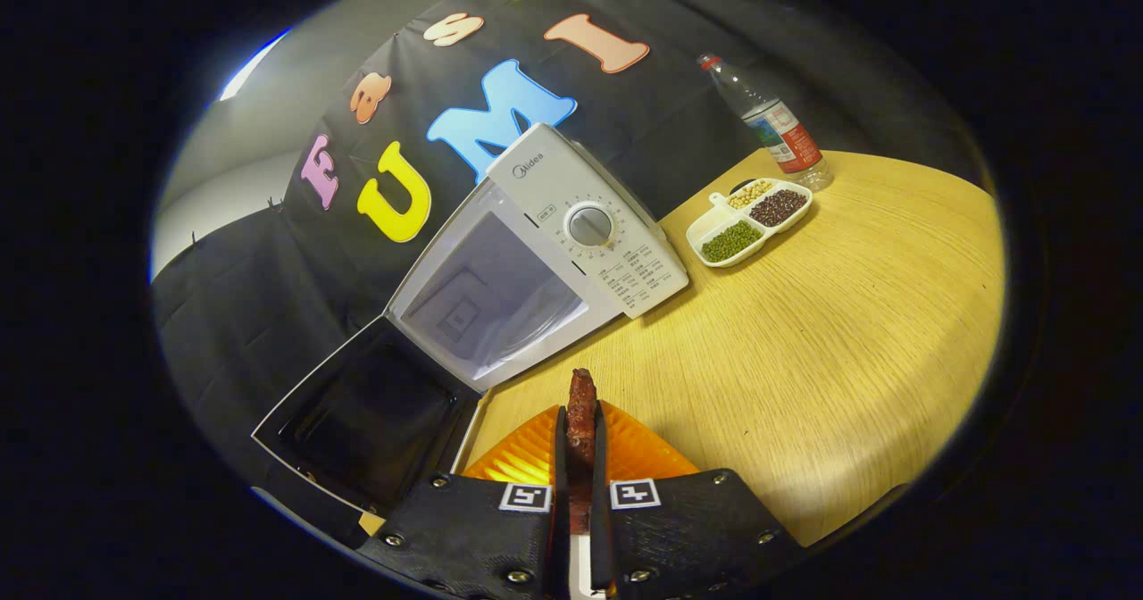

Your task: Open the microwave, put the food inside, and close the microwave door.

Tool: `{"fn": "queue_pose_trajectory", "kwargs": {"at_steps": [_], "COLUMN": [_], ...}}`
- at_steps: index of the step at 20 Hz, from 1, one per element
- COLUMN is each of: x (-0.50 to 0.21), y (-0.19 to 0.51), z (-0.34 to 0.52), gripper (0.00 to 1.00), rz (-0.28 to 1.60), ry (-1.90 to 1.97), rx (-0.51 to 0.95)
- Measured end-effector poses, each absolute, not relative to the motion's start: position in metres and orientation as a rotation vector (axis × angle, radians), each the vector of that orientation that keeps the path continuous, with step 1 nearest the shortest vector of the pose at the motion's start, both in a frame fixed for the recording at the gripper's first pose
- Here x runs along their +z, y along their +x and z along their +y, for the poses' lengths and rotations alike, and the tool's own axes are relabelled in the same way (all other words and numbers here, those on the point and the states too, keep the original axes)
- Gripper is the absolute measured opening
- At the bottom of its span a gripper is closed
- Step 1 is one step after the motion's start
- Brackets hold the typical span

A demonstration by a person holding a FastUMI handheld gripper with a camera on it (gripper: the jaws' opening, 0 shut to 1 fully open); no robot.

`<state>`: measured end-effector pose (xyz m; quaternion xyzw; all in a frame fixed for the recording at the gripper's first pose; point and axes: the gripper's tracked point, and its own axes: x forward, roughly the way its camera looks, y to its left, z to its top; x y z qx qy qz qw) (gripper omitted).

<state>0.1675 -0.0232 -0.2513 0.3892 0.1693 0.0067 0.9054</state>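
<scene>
Reddish-brown food (581, 417) stands clamped upright in the claw (580, 457) above an orange plate (527, 457); the microwave (536, 261), door (366, 412) open, lies ahead and leftward.

The white microwave (571, 234) stands open just beyond the gripper (580, 457), which is clamped on a reddish-brown strip of meat (581, 417); its dark door (366, 412) hangs out near left. Bare wooden tabletop (804, 359) spreads right; a white divided bean dish (748, 221) and clear plastic bottle (772, 127) stand far right.
</scene>
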Motion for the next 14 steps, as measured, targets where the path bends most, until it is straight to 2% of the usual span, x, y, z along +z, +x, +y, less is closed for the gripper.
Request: {"fn": "queue_pose_trajectory", "kwargs": {"at_steps": [8,14], "x": [-0.188,-0.167], "y": [0.181,0.238], "z": [-0.012,0.034], "gripper": [0.09,0.09], "rz": [0.266,0.239], "ry": [0.811,0.808], "rx": [0.02,0.046]}}
